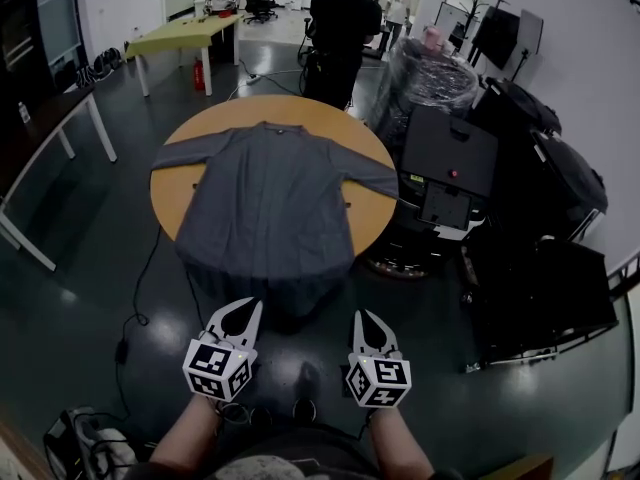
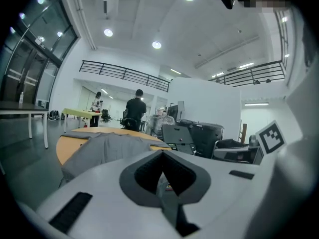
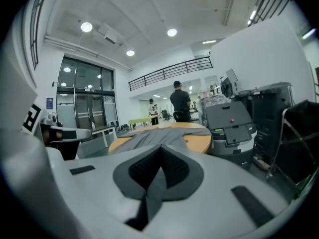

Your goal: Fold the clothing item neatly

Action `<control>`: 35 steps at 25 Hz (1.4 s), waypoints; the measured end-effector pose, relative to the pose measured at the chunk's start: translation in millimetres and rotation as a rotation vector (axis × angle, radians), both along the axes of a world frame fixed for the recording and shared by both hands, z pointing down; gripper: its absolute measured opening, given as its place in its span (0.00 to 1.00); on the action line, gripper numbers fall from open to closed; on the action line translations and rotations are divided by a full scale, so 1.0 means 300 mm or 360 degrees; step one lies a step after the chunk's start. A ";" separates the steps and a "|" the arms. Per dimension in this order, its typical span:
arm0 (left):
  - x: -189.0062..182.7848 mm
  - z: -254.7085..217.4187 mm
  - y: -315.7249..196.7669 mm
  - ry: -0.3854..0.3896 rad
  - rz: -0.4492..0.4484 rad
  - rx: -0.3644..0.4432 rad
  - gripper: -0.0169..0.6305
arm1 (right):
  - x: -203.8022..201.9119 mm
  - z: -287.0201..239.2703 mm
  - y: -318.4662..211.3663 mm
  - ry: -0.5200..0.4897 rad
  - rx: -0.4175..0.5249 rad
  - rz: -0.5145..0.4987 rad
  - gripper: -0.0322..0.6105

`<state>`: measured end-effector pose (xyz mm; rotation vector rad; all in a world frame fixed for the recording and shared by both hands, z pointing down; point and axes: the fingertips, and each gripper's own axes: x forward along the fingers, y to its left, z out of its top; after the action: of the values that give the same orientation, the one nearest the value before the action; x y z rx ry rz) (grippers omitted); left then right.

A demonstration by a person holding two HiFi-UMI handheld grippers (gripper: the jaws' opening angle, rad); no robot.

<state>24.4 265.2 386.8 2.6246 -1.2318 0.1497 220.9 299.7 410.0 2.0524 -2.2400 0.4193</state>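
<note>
Grey long-sleeved fabric shirt (image 1: pixel 268 208) lies spread flat, front down or up cannot be told, on a round orange-brown wooden table (image 1: pixel 300 108) ahead of the person. Its long axis runs from collar to hem, straight away from the person: the collar points to the table's far side and the hem hangs over the near edge. The two sleeves stretch out sideways, one to the left rim and one to the right rim.

The white left gripper (image 1: pixel 242 313) and the white right gripper (image 1: pixel 367 320) are held side by side, short of the table and well apart from the shirt. Each has its jaws pressed together with nothing between them.

Folding looks not yet begun. The likely risks: the overhanging hem adds weight at the near side, so a tug toward the person could slide the whole shirt off the table. A pinch that catches only one layer of cloth would leave the fold uneven. The right sleeve reaches the rim and could slip off when moved.
</note>
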 end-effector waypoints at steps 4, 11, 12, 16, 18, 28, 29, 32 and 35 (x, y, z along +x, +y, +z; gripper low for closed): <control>0.071 0.003 -0.004 -0.0036 0.0016 0.0011 0.04 | 0.105 -0.008 0.006 -0.0041 0.0041 0.0045 0.03; 0.194 0.016 -0.029 -0.0089 -0.0016 0.0041 0.04 | 0.297 0.015 -0.026 -0.0099 0.0061 0.0092 0.03; 0.202 0.021 -0.037 -0.0102 -0.0030 0.0045 0.04 | 0.315 0.023 -0.034 -0.0105 0.0060 0.0091 0.03; 0.229 0.021 -0.067 -0.0090 -0.0079 0.0058 0.04 | 0.376 0.045 -0.063 -0.0121 0.0052 0.0092 0.03; 0.244 0.024 -0.084 -0.0093 -0.0087 0.0053 0.04 | 0.402 0.057 -0.079 -0.0127 0.0037 0.0099 0.03; 0.356 0.060 -0.298 -0.0039 -0.0028 0.0033 0.04 | 0.499 0.109 -0.239 -0.0121 -0.0019 0.0176 0.03; 0.372 0.065 -0.331 -0.0037 -0.0015 0.0033 0.04 | 0.509 0.111 -0.265 -0.0117 -0.0020 0.0184 0.03; 0.426 0.088 -0.439 -0.0060 0.0019 0.0018 0.04 | 0.549 0.128 -0.362 -0.0104 -0.0046 0.0214 0.03; 0.455 0.109 -0.556 -0.0086 0.0037 0.0002 0.04 | 0.579 0.146 -0.478 -0.0113 -0.0083 0.0254 0.03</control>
<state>160.8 98.5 419.6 2.6530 -1.2189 0.2255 394.7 156.4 453.8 2.2312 -2.0857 0.5642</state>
